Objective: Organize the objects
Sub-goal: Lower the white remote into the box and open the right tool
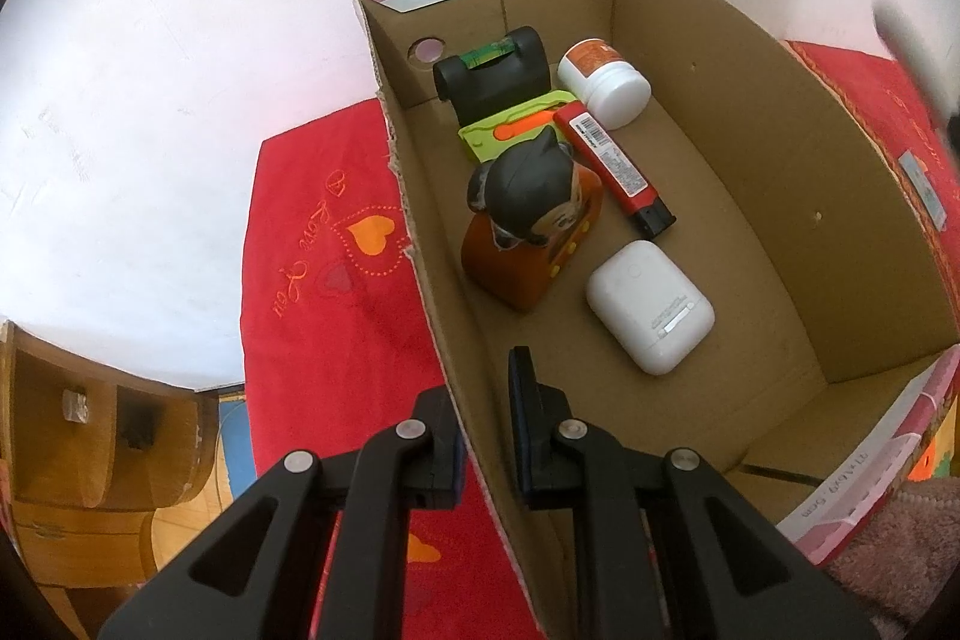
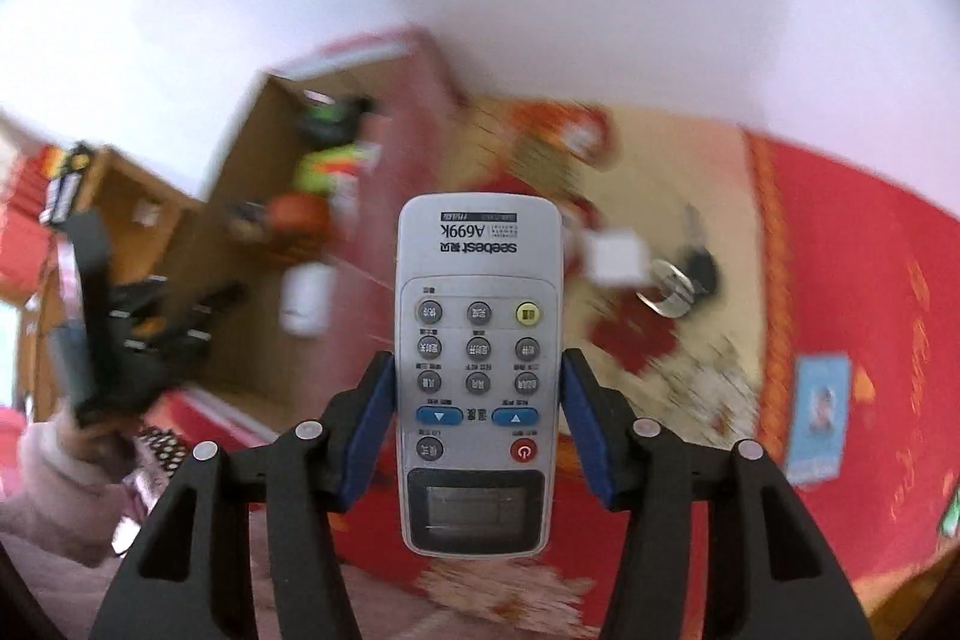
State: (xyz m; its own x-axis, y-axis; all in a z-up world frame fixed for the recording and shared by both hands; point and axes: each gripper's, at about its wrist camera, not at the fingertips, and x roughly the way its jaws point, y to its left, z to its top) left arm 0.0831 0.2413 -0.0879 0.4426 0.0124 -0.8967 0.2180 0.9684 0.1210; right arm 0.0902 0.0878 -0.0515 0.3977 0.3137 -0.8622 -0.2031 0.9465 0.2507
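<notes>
Red cloth (image 2: 840,232) below, remote (image 2: 478,340) squeezed between right gripper (image 2: 478,421) fingers (image 2: 369,436)

The cardboard box (image 1: 750,172) is plain brown inside, with pink and white print along its outer rim. In it lie a white case (image 1: 651,307), a red tube (image 1: 612,163) with a black cap and a white barcode label, a white bottle (image 1: 606,82) with an orange label, a lime-green and orange tool (image 1: 510,130), a black level (image 1: 492,70) with a green vial, and an orange toy (image 1: 528,226) with a dark grey head. The cloth (image 1: 324,280) is red with orange hearts. The remote control (image 2: 478,370) is light grey with dark grey, blue, yellow and red buttons.
</notes>
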